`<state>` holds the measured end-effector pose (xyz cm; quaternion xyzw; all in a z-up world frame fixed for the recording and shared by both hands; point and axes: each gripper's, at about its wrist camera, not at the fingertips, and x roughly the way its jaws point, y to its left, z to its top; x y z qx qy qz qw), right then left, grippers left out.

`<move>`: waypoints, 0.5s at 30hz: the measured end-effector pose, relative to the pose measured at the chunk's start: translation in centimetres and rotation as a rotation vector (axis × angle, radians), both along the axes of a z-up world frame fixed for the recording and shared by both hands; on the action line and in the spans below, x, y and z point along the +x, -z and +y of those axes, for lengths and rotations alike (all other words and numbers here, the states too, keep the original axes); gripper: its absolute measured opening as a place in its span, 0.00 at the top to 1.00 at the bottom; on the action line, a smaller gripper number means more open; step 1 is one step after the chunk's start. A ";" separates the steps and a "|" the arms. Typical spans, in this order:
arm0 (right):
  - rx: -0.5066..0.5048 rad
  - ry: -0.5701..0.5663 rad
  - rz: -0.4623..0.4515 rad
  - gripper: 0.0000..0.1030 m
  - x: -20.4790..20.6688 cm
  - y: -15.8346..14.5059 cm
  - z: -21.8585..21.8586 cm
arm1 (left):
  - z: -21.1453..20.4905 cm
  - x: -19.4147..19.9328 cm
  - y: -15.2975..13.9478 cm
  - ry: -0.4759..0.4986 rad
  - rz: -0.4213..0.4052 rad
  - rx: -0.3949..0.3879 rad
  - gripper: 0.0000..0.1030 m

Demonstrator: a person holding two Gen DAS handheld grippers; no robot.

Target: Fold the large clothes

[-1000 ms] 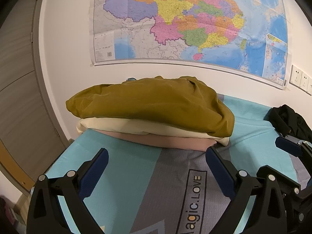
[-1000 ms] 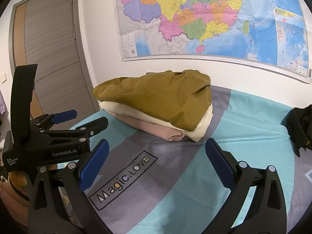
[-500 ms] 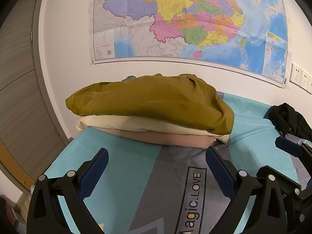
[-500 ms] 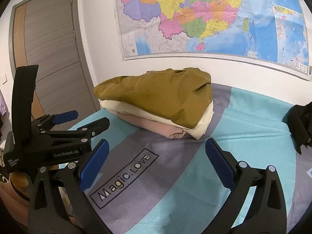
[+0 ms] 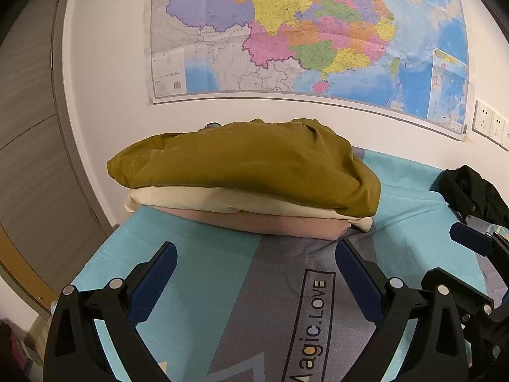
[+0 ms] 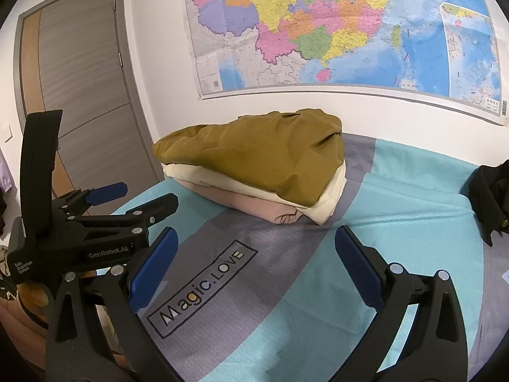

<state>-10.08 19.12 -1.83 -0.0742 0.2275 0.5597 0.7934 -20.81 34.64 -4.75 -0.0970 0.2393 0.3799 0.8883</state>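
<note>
A stack of folded clothes sits at the far side of the bed: an olive-brown garment (image 5: 248,165) (image 6: 254,156) on top, a cream one (image 5: 203,200) (image 6: 331,197) under it, a pink one (image 5: 264,222) (image 6: 251,207) at the bottom. A black garment (image 5: 470,191) (image 6: 490,191) lies crumpled at the right. My left gripper (image 5: 254,267) is open and empty above the bed sheet (image 5: 206,254), short of the stack. It also shows at the left in the right wrist view (image 6: 133,197). My right gripper (image 6: 254,254) is open and empty.
The bed sheet (image 6: 397,222) is teal and grey with "Magic.LOVE" print. A wall map (image 5: 302,31) hangs behind the stack. A grey door (image 6: 79,79) stands at the left. Wall sockets (image 5: 490,124) sit at the right.
Both grippers have risen slightly and drawn back a little from the stack; the stack sits lower in both views. Both stay open and empty.
</note>
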 end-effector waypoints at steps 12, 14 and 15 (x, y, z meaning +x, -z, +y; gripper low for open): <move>0.003 0.001 0.005 0.05 0.0 0.1 -0.1 | -0.1 0.1 0.1 0.007 0.005 0.001 0.07; 0.002 -0.002 0.007 0.06 0.0 0.1 -0.1 | -0.1 0.2 0.1 0.006 0.006 0.002 0.07; 0.003 0.000 0.006 0.06 0.0 0.2 -0.1 | -0.1 0.2 0.2 0.007 0.006 0.001 0.07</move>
